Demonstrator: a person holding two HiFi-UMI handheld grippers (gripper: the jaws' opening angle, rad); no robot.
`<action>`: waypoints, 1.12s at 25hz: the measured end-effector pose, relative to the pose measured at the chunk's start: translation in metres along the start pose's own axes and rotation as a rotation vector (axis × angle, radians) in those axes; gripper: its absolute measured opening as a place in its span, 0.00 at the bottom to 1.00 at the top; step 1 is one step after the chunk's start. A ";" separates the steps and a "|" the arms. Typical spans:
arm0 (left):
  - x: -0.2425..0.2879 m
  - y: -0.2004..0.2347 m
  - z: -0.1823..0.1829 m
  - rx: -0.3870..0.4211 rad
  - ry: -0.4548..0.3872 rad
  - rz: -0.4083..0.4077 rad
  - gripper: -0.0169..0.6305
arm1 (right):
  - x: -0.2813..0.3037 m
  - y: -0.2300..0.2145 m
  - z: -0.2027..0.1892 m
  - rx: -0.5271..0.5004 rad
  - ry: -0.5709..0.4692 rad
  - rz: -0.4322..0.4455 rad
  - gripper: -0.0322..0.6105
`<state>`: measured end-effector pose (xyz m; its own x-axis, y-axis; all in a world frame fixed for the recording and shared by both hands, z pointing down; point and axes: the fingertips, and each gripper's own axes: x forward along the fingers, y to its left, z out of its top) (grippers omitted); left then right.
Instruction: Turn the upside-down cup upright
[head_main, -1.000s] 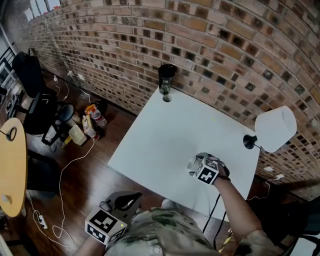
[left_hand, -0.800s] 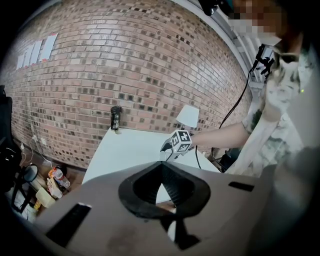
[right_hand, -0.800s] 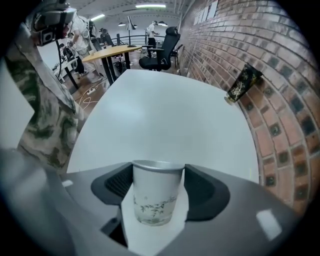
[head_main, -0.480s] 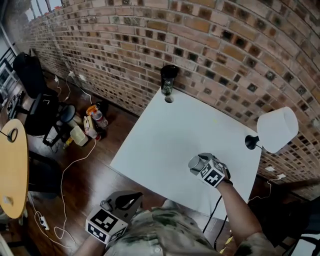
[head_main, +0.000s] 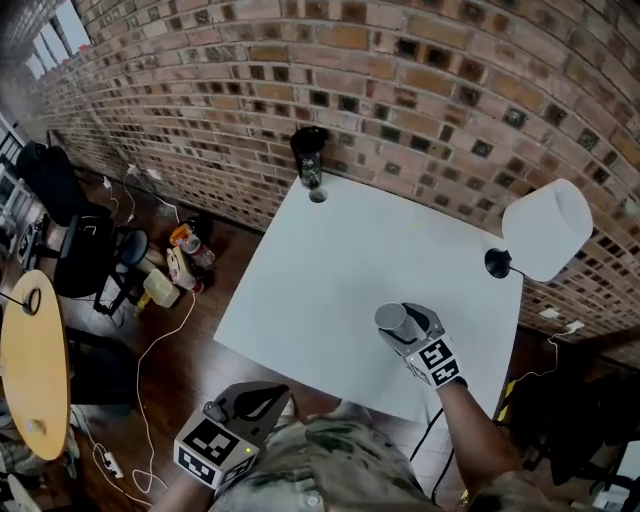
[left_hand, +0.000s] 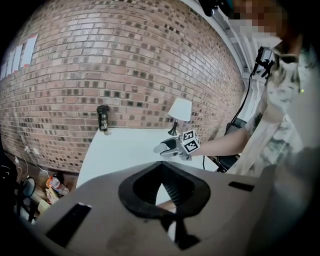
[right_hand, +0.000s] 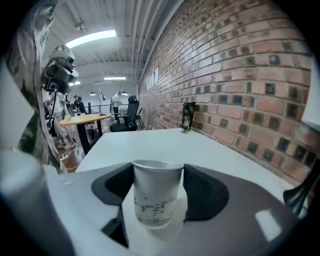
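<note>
The big white surface (head_main: 320, 260) lay below. The left claw (head_main: 258, 400) sat shut and empty, far off at the near left. The right claw (right_hand: 158, 186) had just been closing and squeezed the pale grey leaf-print cup (right_hand: 156, 200), standing tall, mouth up, just above the near right side.

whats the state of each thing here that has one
cup: rim up, gripped by the right tool
right tool: jaws just closed, shut on the cup
left tool: shut, empty
lamp: upright on the table
dark tumbler: upright at the table's far edge
</note>
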<state>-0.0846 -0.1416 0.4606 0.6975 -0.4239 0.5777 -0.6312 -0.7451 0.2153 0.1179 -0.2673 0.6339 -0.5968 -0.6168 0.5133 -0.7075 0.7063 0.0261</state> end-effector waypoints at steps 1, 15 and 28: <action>0.003 -0.003 0.001 0.005 0.009 0.000 0.04 | -0.004 -0.001 -0.001 0.022 -0.033 -0.008 0.53; 0.048 -0.064 0.021 0.059 0.080 -0.028 0.04 | -0.045 -0.003 -0.026 0.060 -0.163 -0.030 0.53; 0.042 -0.086 -0.007 -0.034 0.092 0.016 0.04 | -0.052 -0.006 -0.025 0.026 -0.153 -0.045 0.62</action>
<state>-0.0030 -0.0920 0.4718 0.6544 -0.3853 0.6506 -0.6541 -0.7201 0.2315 0.1623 -0.2307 0.6280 -0.6131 -0.6950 0.3756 -0.7436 0.6683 0.0227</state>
